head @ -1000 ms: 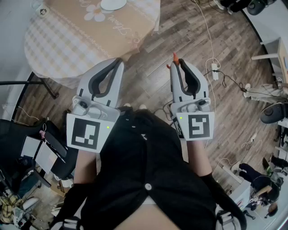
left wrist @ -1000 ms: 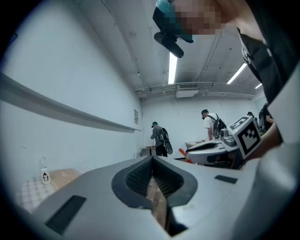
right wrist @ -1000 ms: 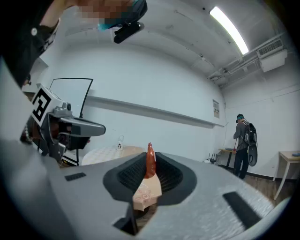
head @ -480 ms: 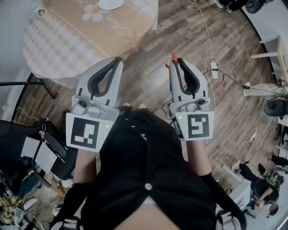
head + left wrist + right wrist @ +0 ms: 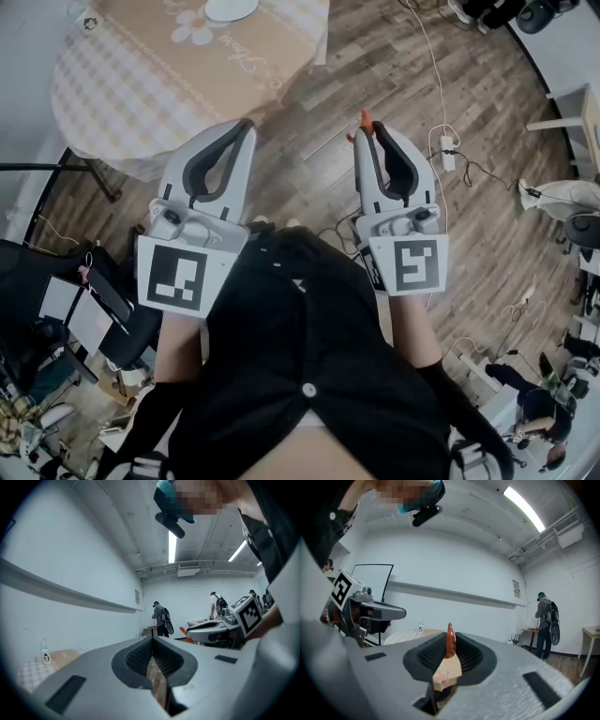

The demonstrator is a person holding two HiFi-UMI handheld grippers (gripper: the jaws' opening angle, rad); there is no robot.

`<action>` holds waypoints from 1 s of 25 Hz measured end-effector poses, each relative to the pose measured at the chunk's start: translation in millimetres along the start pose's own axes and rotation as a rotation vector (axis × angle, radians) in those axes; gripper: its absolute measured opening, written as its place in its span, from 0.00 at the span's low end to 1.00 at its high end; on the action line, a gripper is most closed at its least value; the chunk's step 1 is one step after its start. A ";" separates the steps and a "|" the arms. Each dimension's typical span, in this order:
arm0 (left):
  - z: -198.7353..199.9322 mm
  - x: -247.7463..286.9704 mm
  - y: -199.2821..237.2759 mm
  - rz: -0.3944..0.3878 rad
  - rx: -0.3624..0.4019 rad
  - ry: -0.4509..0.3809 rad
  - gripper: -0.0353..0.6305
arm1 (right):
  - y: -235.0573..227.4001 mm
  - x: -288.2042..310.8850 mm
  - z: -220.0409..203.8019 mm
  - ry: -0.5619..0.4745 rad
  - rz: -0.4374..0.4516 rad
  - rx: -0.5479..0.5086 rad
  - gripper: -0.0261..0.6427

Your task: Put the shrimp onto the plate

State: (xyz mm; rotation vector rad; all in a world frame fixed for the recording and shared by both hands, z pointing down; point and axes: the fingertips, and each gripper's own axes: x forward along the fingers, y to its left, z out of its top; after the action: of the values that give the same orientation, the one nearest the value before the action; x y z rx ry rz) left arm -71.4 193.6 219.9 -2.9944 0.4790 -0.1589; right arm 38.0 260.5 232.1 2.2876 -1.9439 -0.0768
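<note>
My right gripper (image 5: 367,130) is shut on an orange shrimp (image 5: 362,123), whose tip sticks out past the jaw tips; in the right gripper view the shrimp (image 5: 450,641) stands upright between the closed jaws of that gripper (image 5: 451,644). My left gripper (image 5: 246,127) is shut with nothing in it, and its jaws meet in the left gripper view (image 5: 151,645). Both are held over the wooden floor, near the edge of a round table (image 5: 112,94). A white plate (image 5: 232,8) sits at the table's far side, partly cut off by the frame.
The table carries a checked cloth with a beige runner (image 5: 202,42) and a small bottle (image 5: 90,22). Cables and a power strip (image 5: 446,150) lie on the floor at right. A black chair (image 5: 94,309) stands at left. People stand at the room's far end (image 5: 544,625).
Both grippers stay shut and hold their pose; the view has shifted slightly, so the table and floor slide a little.
</note>
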 end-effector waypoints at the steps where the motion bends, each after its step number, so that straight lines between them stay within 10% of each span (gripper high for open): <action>1: 0.6 1.1 -2.7 0.004 0.002 0.002 0.06 | -2.8 -1.2 -1.1 0.000 0.004 0.001 0.11; 25: 15.1 7.5 -42.0 0.072 0.087 -0.014 0.06 | -24.8 -17.1 -13.5 -0.045 0.085 0.019 0.11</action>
State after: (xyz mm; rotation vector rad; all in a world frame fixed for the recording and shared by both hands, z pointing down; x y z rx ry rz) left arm -49.8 232.3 210.6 -2.8866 0.5629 -0.1493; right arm 61.2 282.3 241.2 2.2302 -2.0700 -0.1013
